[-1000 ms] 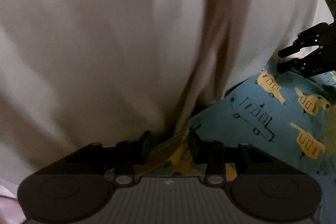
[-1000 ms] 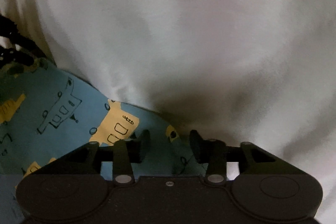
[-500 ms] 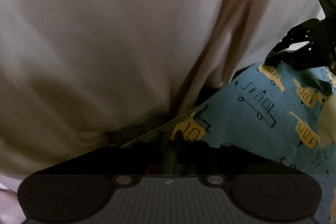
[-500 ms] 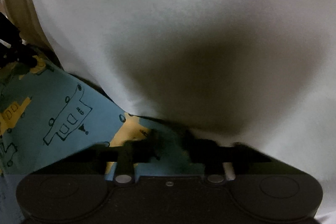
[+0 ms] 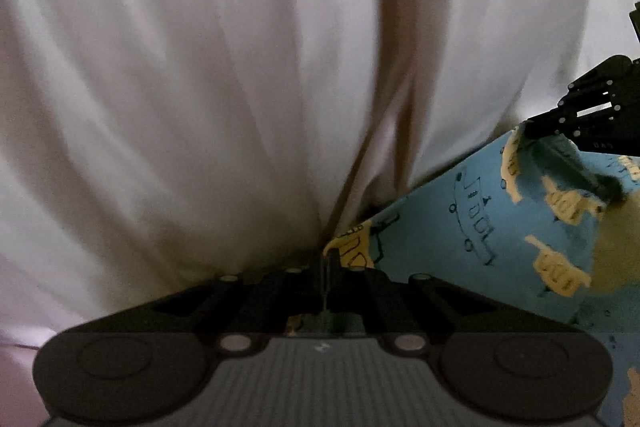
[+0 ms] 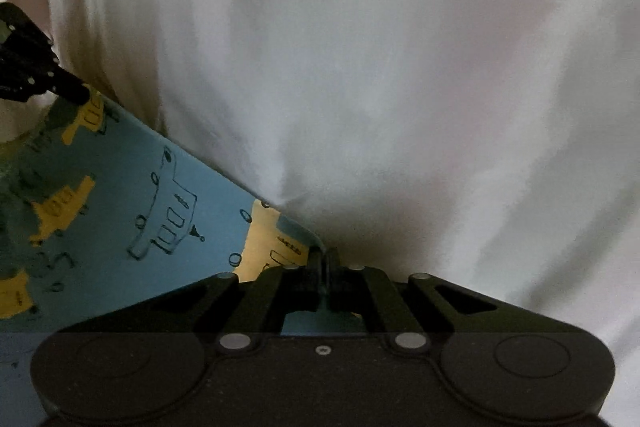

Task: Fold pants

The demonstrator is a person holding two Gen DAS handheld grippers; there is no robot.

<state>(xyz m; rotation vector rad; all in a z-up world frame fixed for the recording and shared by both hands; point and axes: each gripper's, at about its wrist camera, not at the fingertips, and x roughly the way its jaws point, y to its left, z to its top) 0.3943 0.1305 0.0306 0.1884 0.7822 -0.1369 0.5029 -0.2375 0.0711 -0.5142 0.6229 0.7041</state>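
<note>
**A:** Where are the pants?

**B:** From my left wrist camera, the pants (image 5: 500, 227), blue fabric printed with yellow vehicles and line-drawn trucks, spread out to the lower right. My left gripper (image 5: 325, 263) has its fingers pressed together on one corner of the edge. On the right wrist camera the same fabric (image 6: 120, 211) runs off to the lower left, and my right gripper (image 6: 322, 259) is pinched on another corner of that edge, fingers closed with cloth between them.

**A:** So both ends are held?

**B:** Yes. In the left view I see the right gripper at the far right, its tip on the fabric there. In the right view the left gripper (image 6: 76, 93) shows at the upper left, biting the cloth.

**A:** Any bins or baskets?

**B:** None that I can see.

**A:** What's in the way?

**B:** A white garment (image 5: 200, 87) worn by a person fills nearly all of both views right past the fingertips, creased into long folds. It hides whatever is beyond. I cannot tell what the pants rest on.
</note>
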